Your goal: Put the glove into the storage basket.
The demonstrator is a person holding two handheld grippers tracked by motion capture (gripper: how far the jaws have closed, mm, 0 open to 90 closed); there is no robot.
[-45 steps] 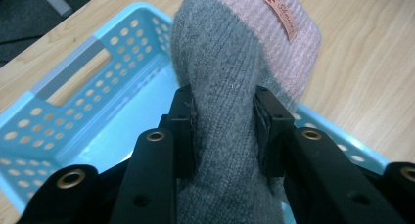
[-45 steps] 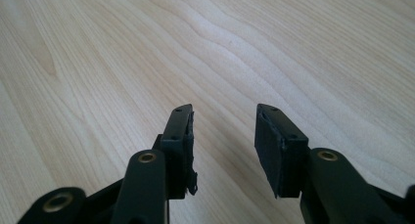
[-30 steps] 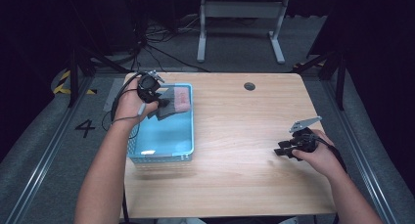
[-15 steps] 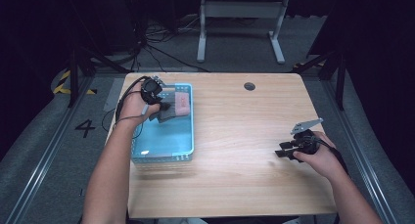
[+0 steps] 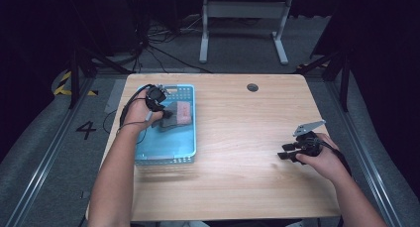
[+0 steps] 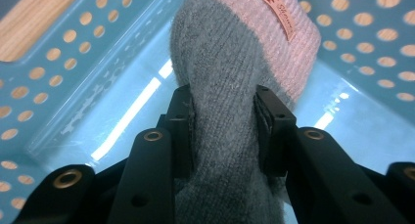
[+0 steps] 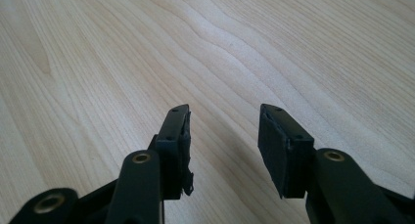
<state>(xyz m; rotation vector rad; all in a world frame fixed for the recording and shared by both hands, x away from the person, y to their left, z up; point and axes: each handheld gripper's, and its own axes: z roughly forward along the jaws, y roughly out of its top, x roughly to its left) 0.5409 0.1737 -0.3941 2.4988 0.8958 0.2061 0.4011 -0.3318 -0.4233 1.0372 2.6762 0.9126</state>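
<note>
A light-blue perforated plastic basket (image 5: pixel 168 152) sits on the left part of the pale wooden table (image 5: pixel 237 138), and the left gripper (image 6: pixel 222 114) is over its far end, its two black jaws clamped on the grey body of a knitted sock with a pink ribbed cuff (image 6: pixel 225 67) that hangs inside the basket; whether the cuff touches the basket floor is hard to tell. Well to the right of the basket, the right gripper (image 7: pixel 222 136) is low over bare wood, jaws spread apart with nothing between them.
</note>
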